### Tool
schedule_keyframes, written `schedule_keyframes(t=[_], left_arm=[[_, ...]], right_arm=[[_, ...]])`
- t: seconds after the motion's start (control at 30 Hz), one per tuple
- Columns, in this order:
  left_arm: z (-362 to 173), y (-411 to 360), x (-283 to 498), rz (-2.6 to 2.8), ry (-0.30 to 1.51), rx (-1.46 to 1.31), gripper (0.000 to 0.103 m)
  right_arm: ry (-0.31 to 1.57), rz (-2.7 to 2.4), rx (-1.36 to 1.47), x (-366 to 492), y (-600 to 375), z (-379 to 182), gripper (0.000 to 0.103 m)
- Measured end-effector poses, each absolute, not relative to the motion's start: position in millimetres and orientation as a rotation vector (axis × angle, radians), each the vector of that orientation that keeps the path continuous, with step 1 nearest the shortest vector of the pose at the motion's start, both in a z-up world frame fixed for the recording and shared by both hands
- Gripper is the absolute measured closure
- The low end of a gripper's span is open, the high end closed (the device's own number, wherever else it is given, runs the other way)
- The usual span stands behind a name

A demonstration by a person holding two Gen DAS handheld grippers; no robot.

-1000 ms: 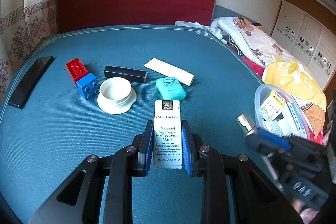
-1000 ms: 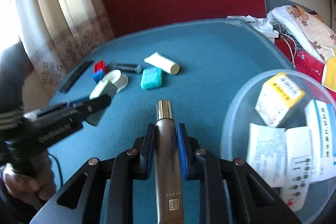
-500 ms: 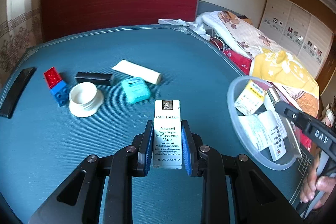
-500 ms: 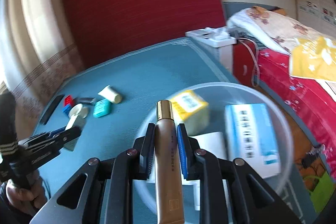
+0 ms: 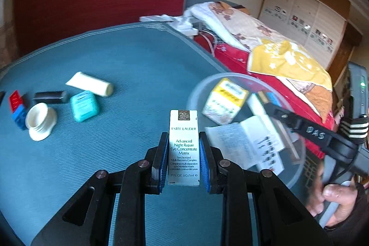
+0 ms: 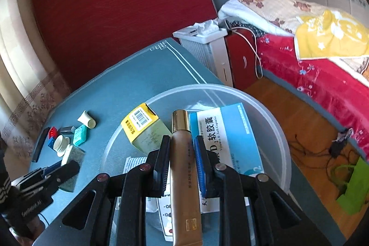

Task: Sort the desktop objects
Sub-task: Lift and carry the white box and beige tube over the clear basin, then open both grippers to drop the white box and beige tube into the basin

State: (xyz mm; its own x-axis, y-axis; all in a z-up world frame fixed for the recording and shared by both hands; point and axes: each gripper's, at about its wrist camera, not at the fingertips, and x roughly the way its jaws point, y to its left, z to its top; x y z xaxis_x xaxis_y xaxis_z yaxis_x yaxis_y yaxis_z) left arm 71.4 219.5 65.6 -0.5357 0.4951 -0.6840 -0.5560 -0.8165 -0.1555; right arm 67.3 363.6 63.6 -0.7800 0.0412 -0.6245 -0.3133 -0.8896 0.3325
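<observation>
My left gripper [image 5: 183, 153] is shut on a tall white cosmetics box [image 5: 183, 142], held above the blue table just left of a clear plastic bowl [image 5: 198, 89]. My right gripper [image 6: 180, 153] is shut on a gold-brown tube [image 6: 183, 165] with a metallic cap, held over the clear bowl [image 6: 272, 121]. Inside that bowl lie a yellow-and-white box [image 6: 143, 128], a blue-and-white medicine box [image 6: 228, 137] and white leaflets. The right gripper [image 5: 272, 107] shows at the right of the left wrist view. The left gripper [image 6: 62, 170] with its box shows at lower left of the right wrist view.
On the table's left lie a white tube [image 5: 91, 84], a teal case [image 5: 84, 105], a white jar lid [image 5: 40, 121], a black bar [image 5: 49, 96] and red and blue bricks [image 5: 17, 105]. A bed [image 6: 311, 38] and a white unit [image 6: 205, 45] stand beyond the table's right edge.
Both grippers swung right toward the bowl. The right gripper with the tube now hangs over the bowl's middle; the left gripper with the box has come up beside the bowl's rim.
</observation>
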Motion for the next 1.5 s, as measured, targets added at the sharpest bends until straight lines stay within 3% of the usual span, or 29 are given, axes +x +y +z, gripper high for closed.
schedule_keyframes(t=[0.37, 0.4, 0.5, 0.53, 0.77, 1.2, 1.33, 1.5], left_arm=[[68, 260, 71, 2.205, 0.109, -0.980, 0.076], [67, 262, 69, 2.186, 0.105, -0.991, 0.072], [66, 261, 68, 2.178, 0.083, -0.989, 0.039], [67, 258, 68, 2.190, 0.070, -0.971, 0.037], [69, 243, 61, 2.223, 0.014, -0.969, 0.037], [64, 231, 57, 2.326, 0.062, -0.984, 0.037], [62, 222, 52, 2.346, 0.051, -0.998, 0.031], [64, 204, 47, 2.404, 0.040, -0.996, 0.030]], right_arm=[[0.690, 2.735, -0.948, 69, 370, 63, 0.078], [0.689, 2.737, -0.948, 69, 370, 63, 0.078], [0.667, 2.739, -0.941, 68, 368, 63, 0.077], [0.658, 2.741, -0.937, 69, 367, 64, 0.077], [0.638, 2.745, -0.936, 70, 363, 64, 0.072], [0.522, 2.770, -0.884, 74, 349, 73, 0.051], [0.485, 2.779, -0.871, 74, 342, 75, 0.040], [0.429, 2.796, -0.853, 76, 331, 79, 0.040]])
